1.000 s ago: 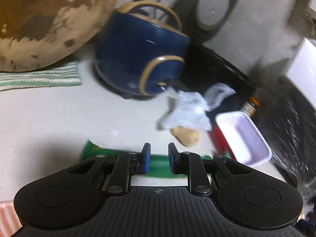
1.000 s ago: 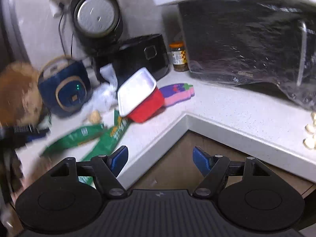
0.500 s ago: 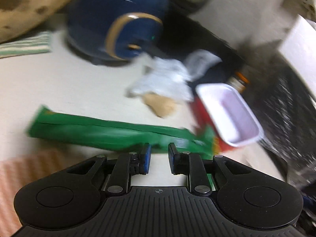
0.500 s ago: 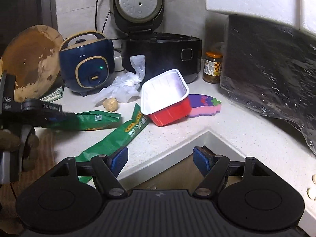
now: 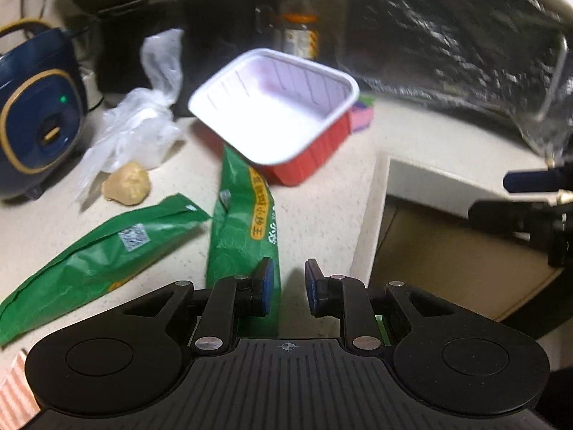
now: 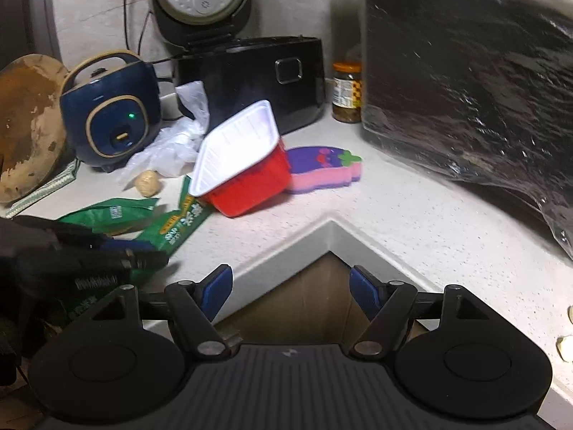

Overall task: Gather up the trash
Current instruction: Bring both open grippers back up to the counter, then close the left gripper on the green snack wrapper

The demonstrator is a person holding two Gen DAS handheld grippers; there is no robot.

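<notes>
My left claw (image 5: 288,281) is sitting low over the near end of a long green wrapper (image 5: 243,229), pads a little apart, not gripping anything. A second green wrapper (image 5: 96,258) lies just left, both near the worktop (image 6: 412,215) front edge. Right claw (image 6: 290,288) is wide open past the inner corner.

Left hand-held gripper (image 5: 288,281): fingers narrowly parted, nothing between, pointing toward 12 o'clock. Right hand-held gripper (image 6: 290,288): fingers spread wide, empty.
</notes>
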